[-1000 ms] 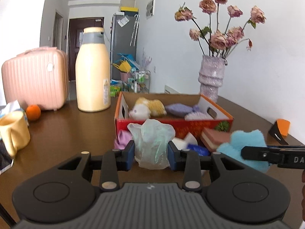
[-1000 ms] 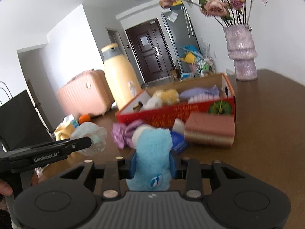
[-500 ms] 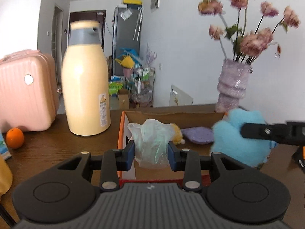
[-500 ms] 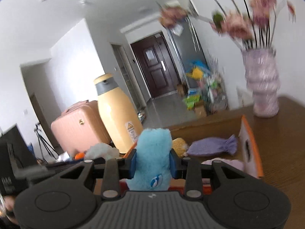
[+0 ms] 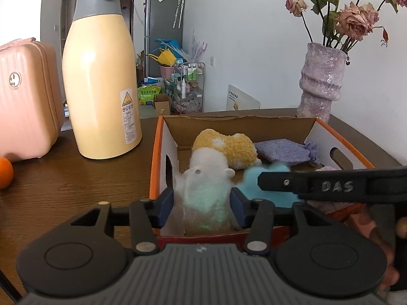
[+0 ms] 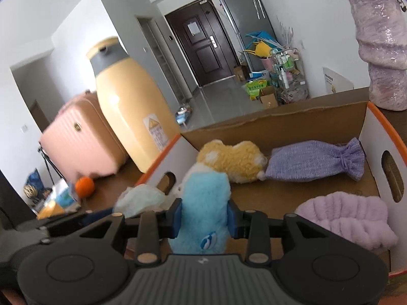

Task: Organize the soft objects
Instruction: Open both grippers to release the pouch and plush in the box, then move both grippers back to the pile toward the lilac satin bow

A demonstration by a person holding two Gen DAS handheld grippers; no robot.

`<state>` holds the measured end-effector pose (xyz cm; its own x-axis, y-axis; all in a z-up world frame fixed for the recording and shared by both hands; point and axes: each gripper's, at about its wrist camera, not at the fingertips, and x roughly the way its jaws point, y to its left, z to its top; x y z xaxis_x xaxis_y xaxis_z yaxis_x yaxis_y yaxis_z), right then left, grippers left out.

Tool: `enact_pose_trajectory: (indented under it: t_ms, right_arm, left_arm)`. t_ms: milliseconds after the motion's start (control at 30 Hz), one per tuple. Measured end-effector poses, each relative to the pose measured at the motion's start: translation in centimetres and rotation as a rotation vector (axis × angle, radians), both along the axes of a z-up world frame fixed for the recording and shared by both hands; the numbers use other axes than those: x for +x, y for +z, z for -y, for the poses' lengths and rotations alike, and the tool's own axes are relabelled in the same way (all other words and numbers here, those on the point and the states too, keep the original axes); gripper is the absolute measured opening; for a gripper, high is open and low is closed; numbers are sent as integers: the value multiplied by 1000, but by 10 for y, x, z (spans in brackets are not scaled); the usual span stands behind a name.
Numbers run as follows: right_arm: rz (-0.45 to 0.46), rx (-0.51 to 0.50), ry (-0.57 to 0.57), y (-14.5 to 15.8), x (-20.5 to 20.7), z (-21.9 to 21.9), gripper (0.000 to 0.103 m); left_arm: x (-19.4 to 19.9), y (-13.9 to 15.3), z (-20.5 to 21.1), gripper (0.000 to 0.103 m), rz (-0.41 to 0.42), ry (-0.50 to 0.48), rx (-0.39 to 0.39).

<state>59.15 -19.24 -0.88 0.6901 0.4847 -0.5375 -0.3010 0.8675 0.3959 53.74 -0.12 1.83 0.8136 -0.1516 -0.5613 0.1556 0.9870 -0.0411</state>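
Observation:
My left gripper (image 5: 202, 204) is shut on a pale green soft bundle in clear wrap (image 5: 203, 203), held over the front left corner of the orange-rimmed cardboard box (image 5: 279, 124). My right gripper (image 6: 204, 217) is shut on a fluffy blue plush (image 6: 203, 216), held over the box's near side (image 6: 279, 127); the plush also shows in the left wrist view (image 5: 269, 185). Inside the box lie a yellow-and-white plush (image 6: 234, 162), a purple drawstring pouch (image 6: 315, 162) and a lilac fluffy band (image 6: 348, 216).
A tall yellow thermos jug (image 5: 99, 76) stands left of the box on the brown table (image 5: 63, 190). A pink suitcase (image 5: 23, 101) and an orange (image 5: 5, 175) are further left. A lilac vase with dried roses (image 5: 320, 81) stands behind the box's right end.
Both grippers have moved forward from the table in front of the box to over the box, each still holding its soft object.

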Motion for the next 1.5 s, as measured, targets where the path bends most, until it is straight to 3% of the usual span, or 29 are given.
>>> enact_pose_trajectory:
  t_ms: [33,100,233,467,667,867,1200,1500]
  right_arm:
    - [-1,-21,-10,-1,0,-2,43]
    - [0,-65,-35,-2,1,-5,64]
    - [33,-55,-51,10,-7,2,64]
    - [150,-98,-92,62,-43,23,69]
    - [270,-175,-122,102,-103,35,79]
    - [347,-221,-157,122,-166,54,84]
    - [436,-261,-173,124,-264,58,88]
    - [463,-245,-131,96,-352,50,89]
  left_arm:
    - [-1,1,0,58,4,-3,1]
    - [-3,5,0,61,13,-1,4]
    - [-13,19,-2,61,34,7,1]
    - [-55,58,-8,67,116,30,-9]
    - [-111,81,-14,72,181,51,0]
    - [-171,95,-16,74,243,61,-5]
    - [-275,101,-10,83,357,63,7]
    - [-349,68,-10,83,338,57,-14]
